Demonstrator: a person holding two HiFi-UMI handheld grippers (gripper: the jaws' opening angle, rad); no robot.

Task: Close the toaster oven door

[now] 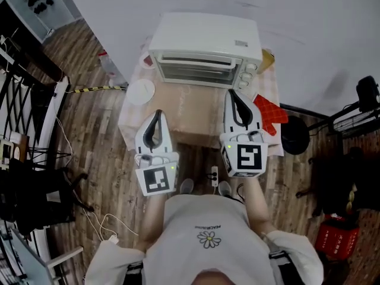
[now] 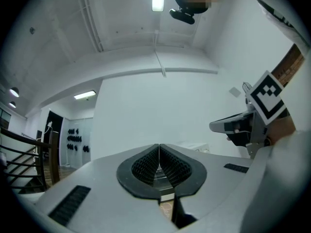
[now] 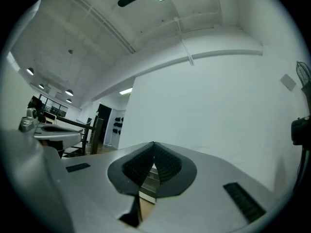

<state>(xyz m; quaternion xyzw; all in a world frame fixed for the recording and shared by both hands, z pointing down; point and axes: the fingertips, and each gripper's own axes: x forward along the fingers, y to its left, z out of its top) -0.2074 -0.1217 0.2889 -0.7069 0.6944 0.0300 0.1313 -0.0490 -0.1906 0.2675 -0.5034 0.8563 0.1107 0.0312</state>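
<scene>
Toaster oven (image 1: 205,37): white, at the far middle of the desk (image 1: 190,108), backed against the wall. Door (image 1: 199,71): glass-fronted, faces the person and appears to stand up against the oven front; control knobs (image 1: 248,71) sit to its right.

Items, left to right in the head view:
- Plate (image 1: 141,91): white, round, on the desk's left edge, just left of the oven's front corner.
- Left gripper (image 1: 158,114): over the desk's near left part, pointing toward the oven, well short of the door. In the left gripper view its jaws are pressed together with nothing between them (image 2: 159,147).
- Right gripper (image 1: 231,94): over the desk's near right part, reaching farther forward than the left one. Its tip is near the oven's lower right front, below the knobs; contact cannot be told. In the right gripper view its jaws meet at the tip and hold nothing (image 3: 153,144).
- Oven mitt (image 1: 271,113): red, lying on the desk's right edge, just beside the right gripper.
</scene>
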